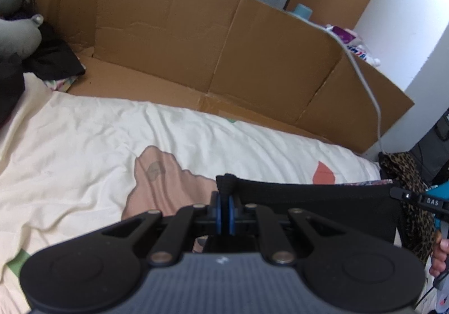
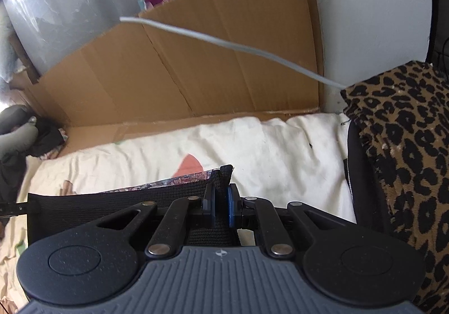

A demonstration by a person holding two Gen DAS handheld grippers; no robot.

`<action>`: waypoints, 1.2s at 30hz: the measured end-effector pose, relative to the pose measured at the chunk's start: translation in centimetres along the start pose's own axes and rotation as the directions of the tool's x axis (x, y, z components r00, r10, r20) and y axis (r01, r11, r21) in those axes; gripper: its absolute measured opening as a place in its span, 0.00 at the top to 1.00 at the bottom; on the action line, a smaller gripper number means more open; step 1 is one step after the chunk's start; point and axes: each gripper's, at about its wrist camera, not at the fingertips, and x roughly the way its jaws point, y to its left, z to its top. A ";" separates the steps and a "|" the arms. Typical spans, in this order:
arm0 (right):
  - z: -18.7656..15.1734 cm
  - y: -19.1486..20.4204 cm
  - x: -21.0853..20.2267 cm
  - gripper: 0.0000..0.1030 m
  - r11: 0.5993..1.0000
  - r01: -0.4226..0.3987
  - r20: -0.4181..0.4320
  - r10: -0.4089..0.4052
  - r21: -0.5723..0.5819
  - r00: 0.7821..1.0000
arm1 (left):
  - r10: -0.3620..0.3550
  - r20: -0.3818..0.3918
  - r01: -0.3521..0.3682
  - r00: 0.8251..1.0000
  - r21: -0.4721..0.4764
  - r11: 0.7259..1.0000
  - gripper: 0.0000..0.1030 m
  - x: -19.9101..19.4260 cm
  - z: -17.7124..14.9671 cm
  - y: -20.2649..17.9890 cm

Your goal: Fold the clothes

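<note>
A garment with a wide black elastic waistband (image 1: 308, 196) and a patterned fabric edge hangs stretched between both grippers above the cream bedsheet (image 1: 84, 140). My left gripper (image 1: 224, 201) is shut on the band's left corner, which sticks up between the blue pads. In the right wrist view my right gripper (image 2: 221, 203) is shut on the band's right corner (image 2: 226, 173); the waistband (image 2: 112, 204) runs off to the left, where the other gripper's tip shows at the frame edge. The right gripper's tip (image 1: 404, 196) shows at the band's far end in the left wrist view.
Flattened cardboard (image 1: 196, 47) lines the wall behind the bed. A grey cable (image 2: 224, 44) crosses in front of it. A leopard-print cloth (image 2: 407, 145) drapes over something dark at the right. Dark clothes and a grey item (image 1: 16, 33) lie at the far left.
</note>
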 end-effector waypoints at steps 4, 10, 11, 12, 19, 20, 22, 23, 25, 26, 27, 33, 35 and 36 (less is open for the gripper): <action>0.0 -0.8 1.9 0.93 0.999 0.001 -0.029 0.000 0.049 1.000 | 0.015 -0.043 -0.016 0.999 -0.030 0.999 0.94 2.1 -0.3 0.9; -0.6 -0.8 5.2 0.93 0.999 0.016 -0.075 -0.012 0.051 0.997 | 0.049 -0.083 -0.052 0.995 -0.034 0.998 0.94 4.6 -1.3 1.3; -0.7 -0.8 5.7 0.93 0.999 0.016 -0.080 -0.012 0.048 0.997 | 0.056 -0.089 -0.059 0.994 -0.030 0.998 0.94 5.0 -1.5 1.3; -0.7 -0.8 6.1 0.93 0.999 0.015 -0.087 -0.011 0.051 0.996 | 0.061 -0.096 -0.064 0.994 -0.030 0.997 0.94 5.3 -1.7 1.4; -0.6 -2.7 5.5 0.84 0.988 0.011 -0.042 -0.004 0.155 0.999 | 0.129 -0.063 -0.127 0.990 0.033 0.991 0.88 6.0 -2.1 0.8; -0.5 -2.8 4.8 0.84 0.988 0.012 -0.028 -0.008 0.154 1.000 | 0.147 -0.047 -0.145 0.988 0.044 0.988 0.86 5.8 -2.0 0.6; -0.5 -3.1 3.3 0.84 0.988 -0.001 -0.008 0.002 0.155 1.000 | 0.165 -0.020 -0.164 0.986 0.040 0.986 0.86 5.1 -1.8 0.4; -0.5 -3.3 2.7 0.83 0.987 -0.006 0.001 0.006 0.159 1.000 | 0.161 -0.010 -0.160 0.987 0.032 0.987 0.86 4.6 -1.7 0.4; -0.9 -3.6 1.1 0.80 0.986 -0.014 0.021 0.011 0.167 1.000 | 0.156 0.004 -0.156 0.988 0.032 0.987 0.86 3.6 -1.7 0.1; -1.2 -3.8 0.3 0.79 0.984 -0.021 0.029 0.016 0.179 0.999 | 0.152 0.010 -0.152 0.988 0.037 0.988 0.87 3.2 -1.8 -0.1; -1.6 -3.9 -0.3 0.79 0.982 -0.028 0.034 0.022 0.189 0.999 | 0.144 0.014 -0.144 0.990 0.041 0.989 0.87 2.7 -1.8 -0.4; -4.1 -3.8 -4.1 0.79 0.987 -0.044 0.039 0.038 0.157 0.998 | 0.060 -0.006 -0.059 0.998 0.083 0.995 0.87 0.9 -3.0 -3.2; -5.0 -3.6 -5.2 0.79 0.989 -0.050 0.039 0.045 0.142 0.998 | 0.038 -0.019 -0.036 0.999 0.118 0.992 0.87 0.9 -3.6 -4.5; -5.5 -3.5 -5.6 0.79 0.990 -0.049 0.037 0.045 0.134 0.998 | 0.032 -0.020 -0.029 0.999 0.143 0.989 0.87 0.9 -4.0 -5.2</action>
